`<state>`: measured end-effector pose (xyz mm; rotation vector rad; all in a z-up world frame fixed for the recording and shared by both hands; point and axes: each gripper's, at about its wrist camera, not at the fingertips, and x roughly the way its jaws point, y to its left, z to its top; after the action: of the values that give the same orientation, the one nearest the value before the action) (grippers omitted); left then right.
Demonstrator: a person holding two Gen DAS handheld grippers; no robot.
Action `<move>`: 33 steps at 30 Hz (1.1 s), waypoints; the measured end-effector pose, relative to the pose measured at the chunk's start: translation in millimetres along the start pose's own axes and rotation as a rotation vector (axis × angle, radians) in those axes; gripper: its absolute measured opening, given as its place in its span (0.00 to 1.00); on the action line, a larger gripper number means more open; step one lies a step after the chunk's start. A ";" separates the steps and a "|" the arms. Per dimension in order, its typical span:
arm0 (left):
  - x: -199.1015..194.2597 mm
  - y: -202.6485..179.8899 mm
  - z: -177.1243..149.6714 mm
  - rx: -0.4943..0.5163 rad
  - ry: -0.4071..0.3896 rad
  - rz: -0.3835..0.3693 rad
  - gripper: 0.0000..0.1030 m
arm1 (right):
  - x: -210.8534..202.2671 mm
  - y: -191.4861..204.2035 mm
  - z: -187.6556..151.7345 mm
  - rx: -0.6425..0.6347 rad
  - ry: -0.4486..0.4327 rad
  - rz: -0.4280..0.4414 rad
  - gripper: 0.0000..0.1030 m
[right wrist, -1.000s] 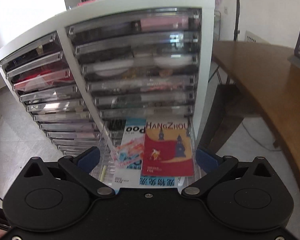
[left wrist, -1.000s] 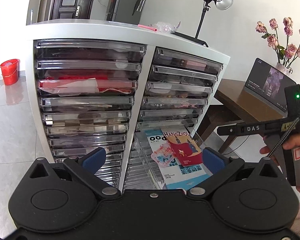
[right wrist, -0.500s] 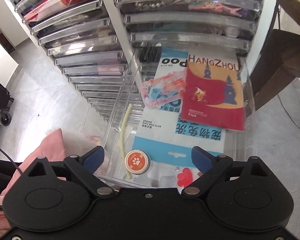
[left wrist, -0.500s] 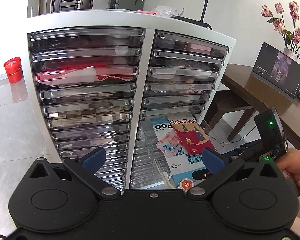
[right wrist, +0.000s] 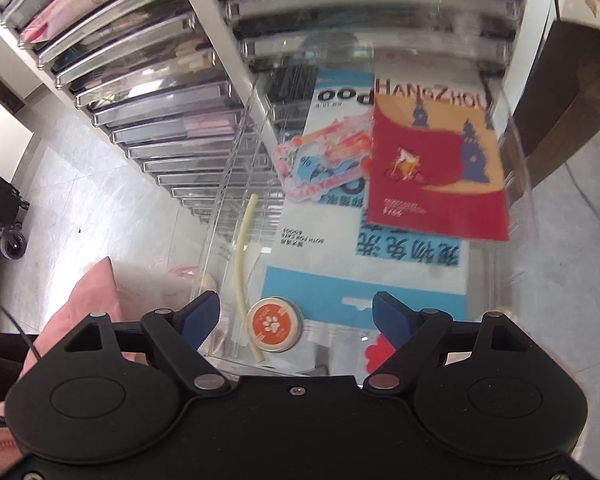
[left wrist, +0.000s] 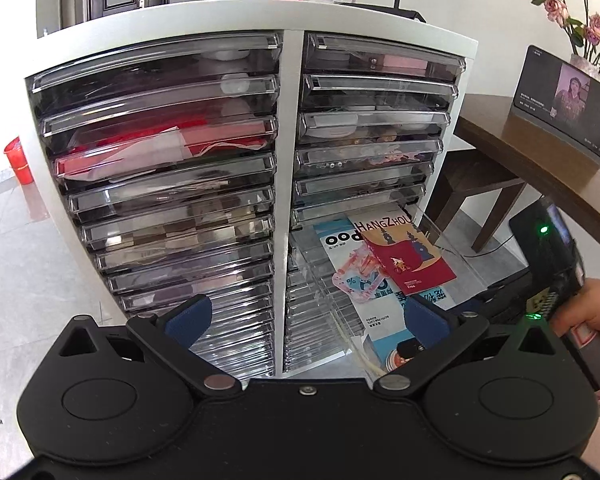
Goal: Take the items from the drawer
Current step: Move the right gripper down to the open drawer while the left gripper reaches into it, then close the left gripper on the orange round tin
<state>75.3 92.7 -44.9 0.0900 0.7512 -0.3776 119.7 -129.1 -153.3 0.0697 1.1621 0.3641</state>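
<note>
A cabinet [left wrist: 292,120] holds two columns of drawers. One drawer [right wrist: 516,168] in its right column stands pulled out. In it, a booklet [right wrist: 436,172] lies at the back right on a large bag [right wrist: 364,280], a card [right wrist: 324,160] just left of the booklet, a tin [right wrist: 274,324] at the front, and a tube [right wrist: 242,256] along the left wall. A bench [left wrist: 540,152] stands right of the cabinet.

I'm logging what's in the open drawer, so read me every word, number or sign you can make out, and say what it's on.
"HANGZHOU": red and orange booklet.
"Poo", upside down: blue and white flat bag.
"%": pink-edged sticker card.
White paw-print sign: round orange tin.
Too small or blurred: the bag's smaller print, the booklet's small print, the tablet screen.
</note>
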 end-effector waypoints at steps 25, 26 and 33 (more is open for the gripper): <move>180.9 -118.3 -30.3 0.291 0.618 -0.101 0.57 | -53.7 -21.1 -32.6 -0.362 -0.019 0.002 0.84; 179.7 -121.2 -37.9 0.303 0.631 -0.096 0.57 | -54.3 -21.1 -33.1 -0.361 -0.022 -0.002 0.84; 186.2 -119.9 -33.1 0.301 0.639 -0.071 0.57 | -52.9 -28.7 -29.7 -0.325 -0.016 -0.009 0.84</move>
<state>134.1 -67.8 -189.4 0.4843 1.3255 -0.5367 81.6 -176.7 -125.5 -0.2155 1.0741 0.5389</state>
